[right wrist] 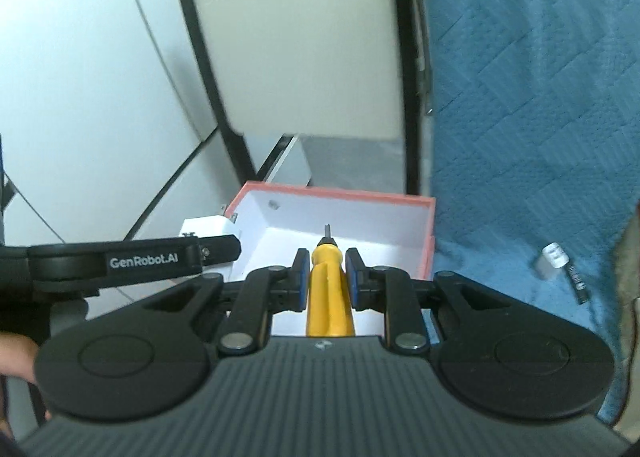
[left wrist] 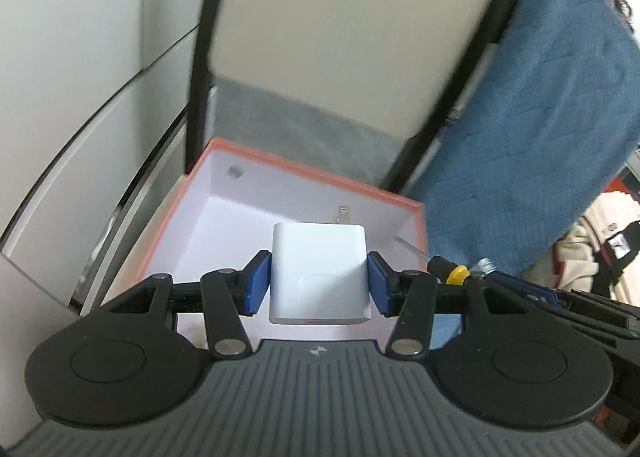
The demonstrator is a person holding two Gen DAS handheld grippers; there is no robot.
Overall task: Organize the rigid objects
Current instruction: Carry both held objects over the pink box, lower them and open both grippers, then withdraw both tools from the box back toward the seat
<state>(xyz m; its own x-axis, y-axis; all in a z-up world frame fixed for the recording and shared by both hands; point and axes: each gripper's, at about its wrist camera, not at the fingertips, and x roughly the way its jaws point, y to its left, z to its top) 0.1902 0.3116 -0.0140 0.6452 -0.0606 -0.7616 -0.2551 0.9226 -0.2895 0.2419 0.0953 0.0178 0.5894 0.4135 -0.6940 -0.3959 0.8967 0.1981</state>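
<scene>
**Desk:** What is held by the left gripper point(left wrist: 319, 283)?

**Photographer:** A white wall charger point(left wrist: 319, 277) is clamped between the blue pads point(left wrist: 256, 283), its metal prongs pointed away from the camera. It is held above the open interior of an orange-rimmed box point(left wrist: 418, 225) lined in white. No writing can be read on the charger.

**Desk:** And the right gripper point(right wrist: 323, 277)?

**Photographer:** A yellow-handled screwdriver point(right wrist: 329, 297) is pinched between its pads, jaws nearly closed on the handle, the dark bit aimed forward over the same box point(right wrist: 430, 253). In the left wrist view the screwdriver's tip point(left wrist: 412, 249) is seen crossing the box's right wall.

**Desk:** Any lettering?

**Photographer:** "GenRobot.AI" point(right wrist: 143, 260) is printed in white on the side of the left gripper, seen reaching in from the left in the right wrist view. Both tools are angled down toward the box, side by side.

**Desk:** What is in the box?

**Photographer:** A small round fitting point(left wrist: 235, 171) is seen on the far inner wall; little else can be made out.

**Desk:** Surroundings?

**Photographer:** A blue quilted blanket point(right wrist: 532, 97) is spread to the right, and the box is set just beside it. On it, well apart from the box, a small white cylinder point(right wrist: 552, 260) and a black pen-like item point(right wrist: 577, 283) are lying together. A beige, black-edged panel point(right wrist: 304, 49) is propped behind.
</scene>
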